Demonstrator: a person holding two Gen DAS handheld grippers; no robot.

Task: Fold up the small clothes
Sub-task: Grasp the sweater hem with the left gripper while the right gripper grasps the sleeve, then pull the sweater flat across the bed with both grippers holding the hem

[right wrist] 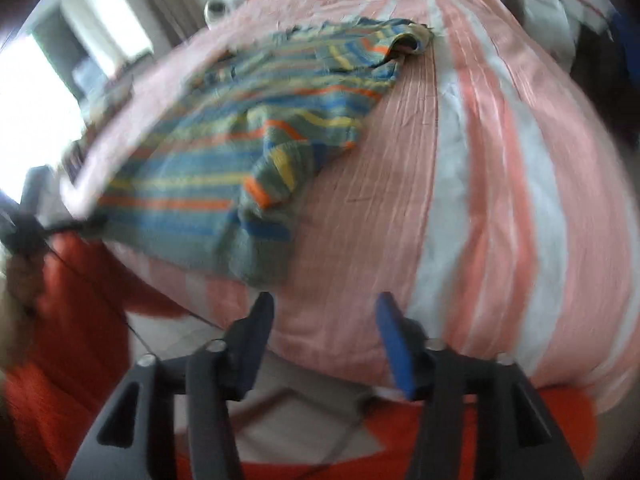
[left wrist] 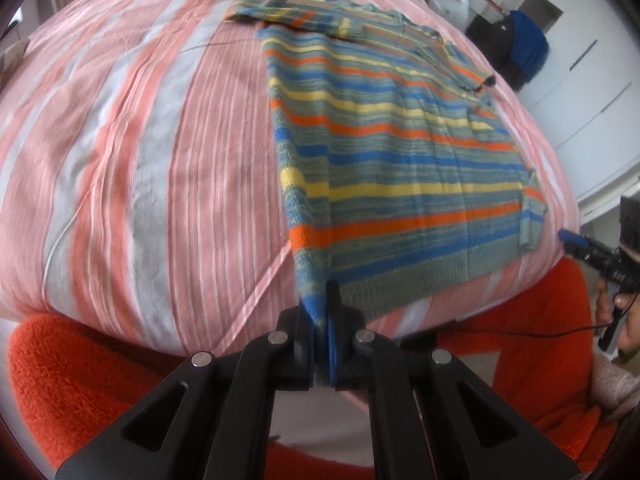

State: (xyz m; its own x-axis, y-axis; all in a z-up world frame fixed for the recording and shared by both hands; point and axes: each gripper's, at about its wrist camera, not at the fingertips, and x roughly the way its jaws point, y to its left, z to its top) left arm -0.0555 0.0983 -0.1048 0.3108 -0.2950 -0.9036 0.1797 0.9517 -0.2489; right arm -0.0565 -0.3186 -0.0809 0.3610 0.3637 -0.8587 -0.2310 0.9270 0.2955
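Note:
A small striped knit sweater (left wrist: 400, 152) in blue, yellow, orange and grey-green lies flat on the pink-and-white striped bed (left wrist: 140, 152). My left gripper (left wrist: 322, 320) is shut on the sweater's near left hem corner, and the left edge stands lifted in a fold. In the right wrist view the same sweater (right wrist: 224, 168) lies ahead and to the left, with a sleeve cuff (right wrist: 268, 184) folded over its body. My right gripper (right wrist: 326, 312) stands open over the bed's near edge with nothing between its fingers. That gripper also shows at the far right of the left wrist view (left wrist: 576, 242).
An orange fleece garment (left wrist: 80, 380) on the person fills the foreground below the bed edge. White cabinets (left wrist: 592, 80) and a dark and blue pile (left wrist: 520, 48) stand beyond the bed's right side. A thin cable (left wrist: 540, 332) trails from the right hand.

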